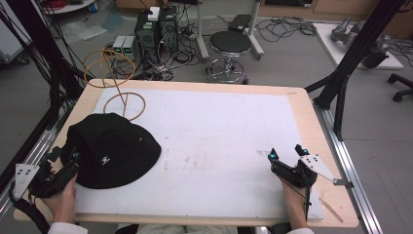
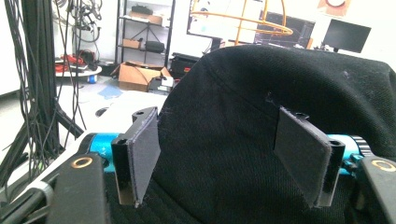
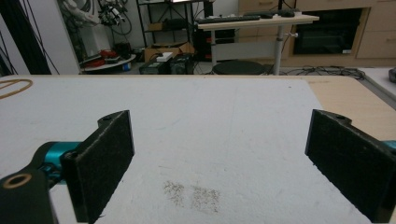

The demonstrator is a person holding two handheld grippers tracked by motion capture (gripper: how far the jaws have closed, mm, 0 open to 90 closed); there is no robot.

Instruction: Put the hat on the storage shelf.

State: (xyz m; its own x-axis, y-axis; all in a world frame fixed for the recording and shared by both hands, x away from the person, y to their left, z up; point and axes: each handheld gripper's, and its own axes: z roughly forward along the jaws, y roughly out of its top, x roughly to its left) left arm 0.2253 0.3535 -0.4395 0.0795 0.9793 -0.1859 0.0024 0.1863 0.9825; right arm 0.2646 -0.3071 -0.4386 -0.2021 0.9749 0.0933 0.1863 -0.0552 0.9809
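The left gripper [image 2: 224, 163] straddles the black hat's [image 1: 112, 148] brim, jaws spread — seemingly poised to pinch it. The right gripper [image 1: 287, 157] rests spread over the bare white mat [image 1: 219, 136], well apart.

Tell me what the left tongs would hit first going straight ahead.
The black hat: its fabric already sits between the open left tongs, apparently right at the pads, though exact depth is unclear.

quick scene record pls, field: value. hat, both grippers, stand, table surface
hat: black bucket hat, brim down on the white mat's left part
left gripper: open, jaws straddling the hat's near edge, not closed on it
right gripper: open, over bare mat at the right, holding nothing
stand: tan wire stand at the table's far-left corner, behind the hat
surface: white mat on a wooden table
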